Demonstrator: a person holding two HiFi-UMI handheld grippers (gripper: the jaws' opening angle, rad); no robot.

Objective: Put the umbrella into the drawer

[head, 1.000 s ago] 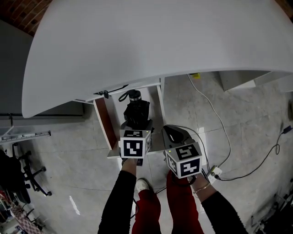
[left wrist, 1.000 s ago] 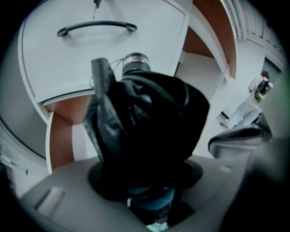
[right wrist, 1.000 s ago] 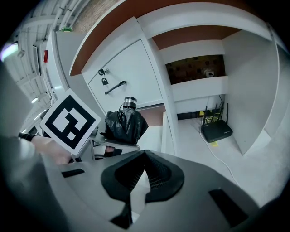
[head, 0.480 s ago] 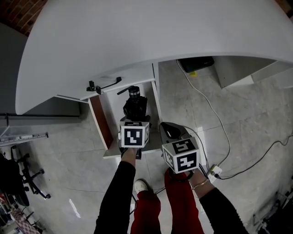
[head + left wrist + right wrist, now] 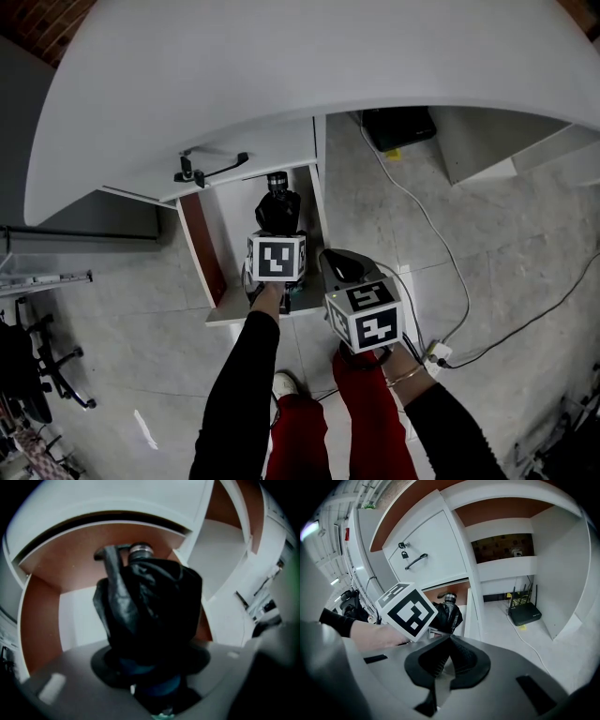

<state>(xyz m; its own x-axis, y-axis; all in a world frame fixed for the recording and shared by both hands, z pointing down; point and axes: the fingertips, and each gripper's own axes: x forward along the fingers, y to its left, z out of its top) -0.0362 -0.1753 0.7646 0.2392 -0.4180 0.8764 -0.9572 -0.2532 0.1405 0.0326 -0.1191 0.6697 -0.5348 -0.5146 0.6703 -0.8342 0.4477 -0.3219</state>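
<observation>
We look down past a white table (image 5: 281,75) at 2 handheld grippers. The left gripper (image 5: 152,681) has its fingers (image 5: 104,662) spread wide and clamped round the base of a folded black umbrella (image 5: 279,211). The umbrella sticks out beyond the fingertips, with its silvery cap (image 5: 277,178) at the far end. Over the last second this gripper has moved in and down. The umbrella now hangs inside the mouth of the open drawer (image 5: 225,258), with the drawer's white floor past the cap and its red-brown walls on both sides of the fingers (we cannot tell whether the cap touches the floor yet). We judge that the lowering is nearly done and that letting go is what remains. The right gripper (image 5: 443,665) waits just to the right of the left fingers, its own fingers closed together on nothing.
</observation>
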